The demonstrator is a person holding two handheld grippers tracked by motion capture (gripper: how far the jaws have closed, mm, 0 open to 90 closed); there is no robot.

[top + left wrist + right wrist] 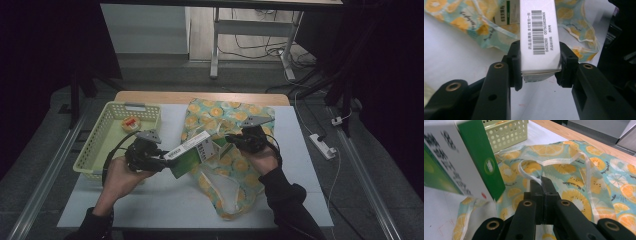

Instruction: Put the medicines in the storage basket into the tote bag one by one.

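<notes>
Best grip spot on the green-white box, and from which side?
Grip the box at its barcode end, across the two narrow faces, coming in endwise as the left gripper does now. The long flat sides give the pads parallel surfaces.

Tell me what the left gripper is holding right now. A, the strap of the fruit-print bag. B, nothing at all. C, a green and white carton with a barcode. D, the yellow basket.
C: in the left gripper view the left gripper has its jaws pressed on both sides of the green and white carton, barcode face up, while the right gripper pinches the bag.
</notes>
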